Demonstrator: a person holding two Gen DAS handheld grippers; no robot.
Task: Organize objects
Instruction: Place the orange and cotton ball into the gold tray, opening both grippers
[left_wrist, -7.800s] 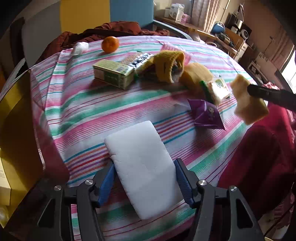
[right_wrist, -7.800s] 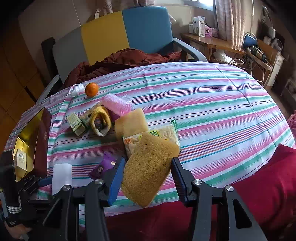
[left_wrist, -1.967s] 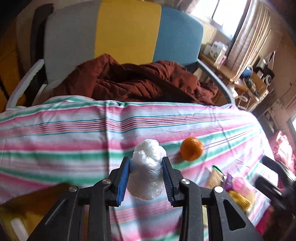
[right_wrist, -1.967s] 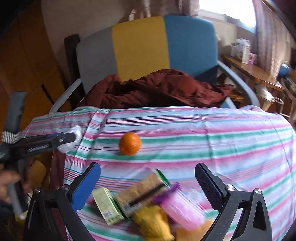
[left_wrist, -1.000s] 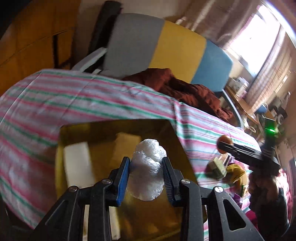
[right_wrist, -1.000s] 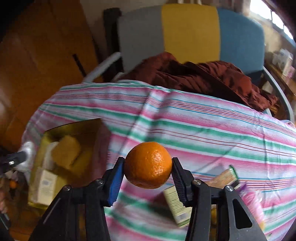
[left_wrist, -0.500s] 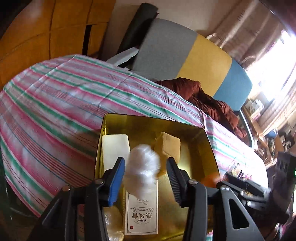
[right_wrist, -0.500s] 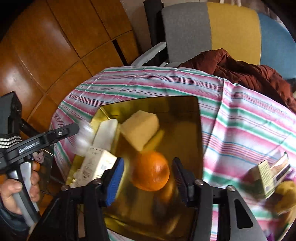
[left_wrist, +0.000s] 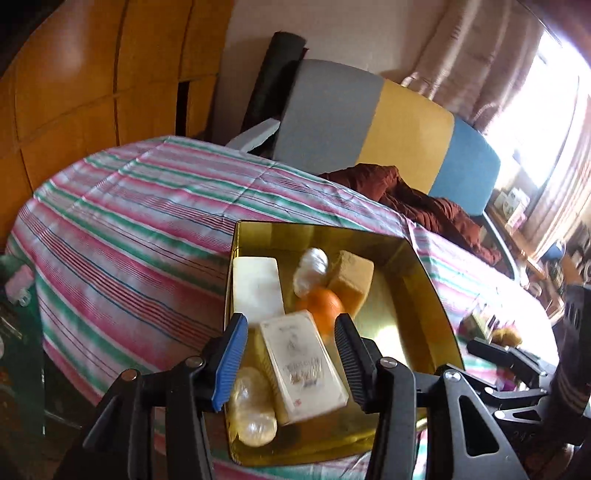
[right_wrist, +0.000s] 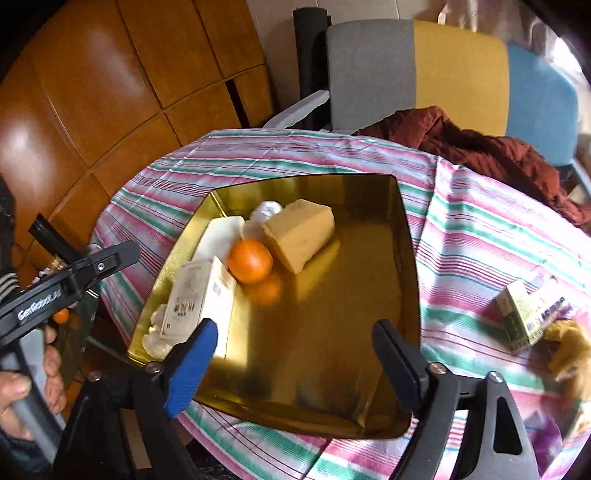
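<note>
Over the tray: I hold both grippers above the gold tray (right_wrist: 402, 258), nothing between their fingers.
Left gripper (left_wrist: 290, 363): jaws spread, empty.
Right gripper (right_wrist: 295, 354): jaws wide apart, empty.
Orange (right_wrist: 249, 260): in the tray, touching the yellow sponge (right_wrist: 301, 232) and white box (right_wrist: 199, 295).
Plastic wad (left_wrist: 311, 271): in the tray, beside the sponge.
Next, I judge: lift clear, swing right to the green box (right_wrist: 519, 314) on the striped cloth (right_wrist: 472, 236), close squarely across its narrow sides.
</note>
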